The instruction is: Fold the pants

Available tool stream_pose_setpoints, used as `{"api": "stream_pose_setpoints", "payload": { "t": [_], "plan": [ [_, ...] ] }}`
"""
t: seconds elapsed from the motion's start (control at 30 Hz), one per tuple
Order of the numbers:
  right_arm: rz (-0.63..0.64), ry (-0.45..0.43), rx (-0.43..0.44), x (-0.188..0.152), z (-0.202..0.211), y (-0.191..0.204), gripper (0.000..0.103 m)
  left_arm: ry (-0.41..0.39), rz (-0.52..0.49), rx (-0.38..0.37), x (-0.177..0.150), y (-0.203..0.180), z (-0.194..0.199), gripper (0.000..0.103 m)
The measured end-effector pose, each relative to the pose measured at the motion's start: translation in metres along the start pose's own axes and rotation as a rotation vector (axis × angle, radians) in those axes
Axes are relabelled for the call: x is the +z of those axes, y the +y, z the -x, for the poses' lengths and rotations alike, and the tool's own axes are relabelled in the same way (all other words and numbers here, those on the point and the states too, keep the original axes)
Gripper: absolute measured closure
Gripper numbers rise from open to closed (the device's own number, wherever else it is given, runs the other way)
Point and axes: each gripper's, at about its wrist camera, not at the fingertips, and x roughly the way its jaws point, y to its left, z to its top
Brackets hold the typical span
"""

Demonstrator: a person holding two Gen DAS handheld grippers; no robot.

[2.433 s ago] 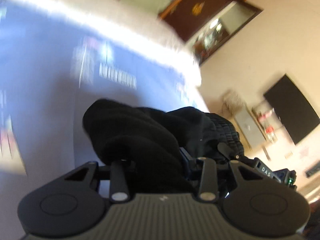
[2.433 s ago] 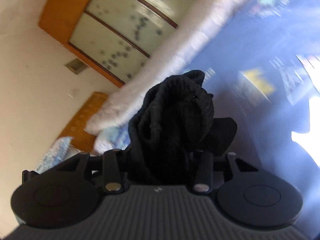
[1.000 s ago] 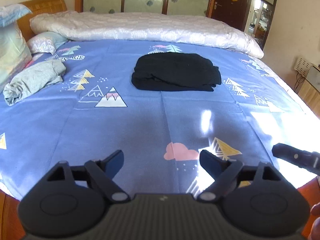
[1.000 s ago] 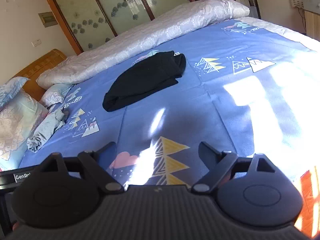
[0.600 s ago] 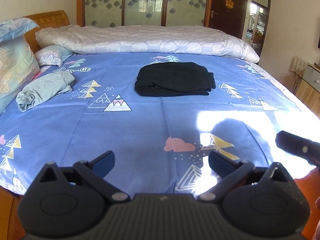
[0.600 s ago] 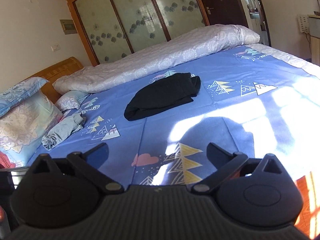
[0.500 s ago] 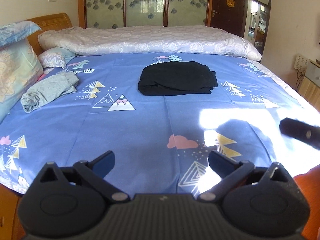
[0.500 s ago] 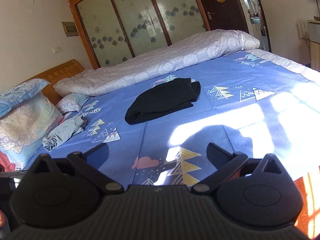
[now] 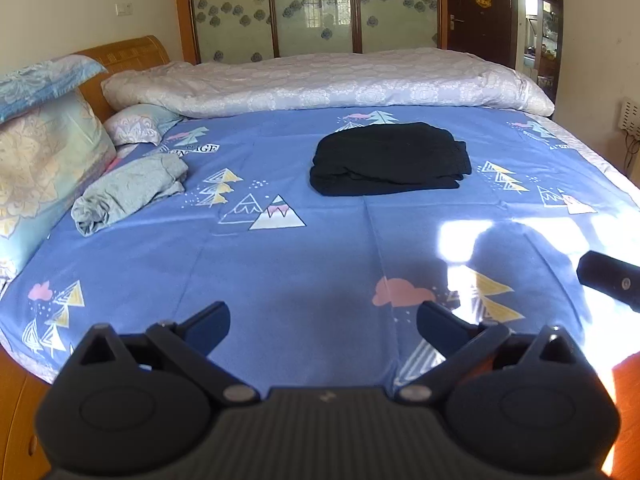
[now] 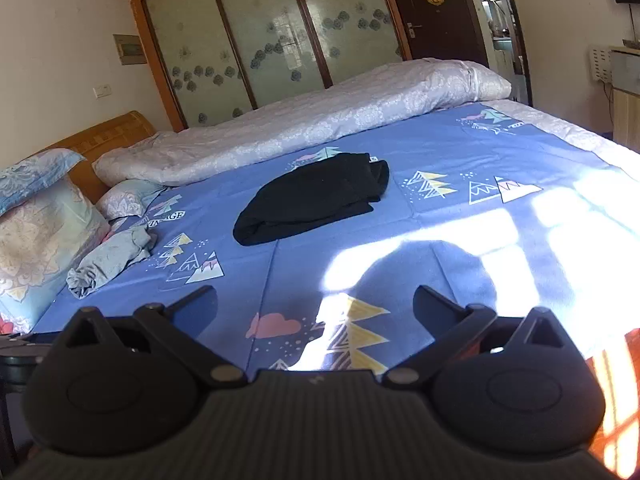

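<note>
The black pants (image 9: 388, 160) lie folded in a flat rectangle on the blue patterned bed sheet (image 9: 304, 272), towards the far side of the bed. They also show in the right wrist view (image 10: 316, 198). My left gripper (image 9: 322, 322) is open and empty, held above the near edge of the bed, far from the pants. My right gripper (image 10: 314, 304) is open and empty too, also back at the near edge. A part of the right gripper (image 9: 612, 282) shows at the right edge of the left wrist view.
A rolled grey garment (image 9: 128, 190) lies at the left of the sheet, beside the pillows (image 9: 44, 160). A white quilt (image 9: 328, 80) runs along the far side. A wooden headboard (image 9: 128, 52) stands at the left and a glass-door wardrobe (image 9: 312, 8) behind. Sunlight falls on the right of the sheet.
Both grippers held the bunched black pants 2.4 s ago. The pants now lie folded on the bed, both grippers are open and have drawn back to the near edge.
</note>
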Motion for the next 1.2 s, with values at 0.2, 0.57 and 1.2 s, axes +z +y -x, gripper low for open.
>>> {"api": "stream_pose_setpoints", "payload": {
  "t": [0.2, 0.57, 1.2],
  "plan": [
    [-0.028, -0.001, -0.027, -0.004, -0.011, -0.002, 0.0, -0.013, -0.023, 0.052, 0.005, -0.01, -0.018, 0.0],
    [-0.095, 0.061, -0.058, -0.017, -0.022, -0.013, 0.0, 0.079, -0.029, 0.074, -0.006, -0.015, -0.047, 0.0],
    [0.037, 0.146, -0.153, -0.022, -0.035, -0.006, 0.0, 0.071, 0.0, 0.089, -0.01, -0.011, -0.049, 0.0]
  ]
}}
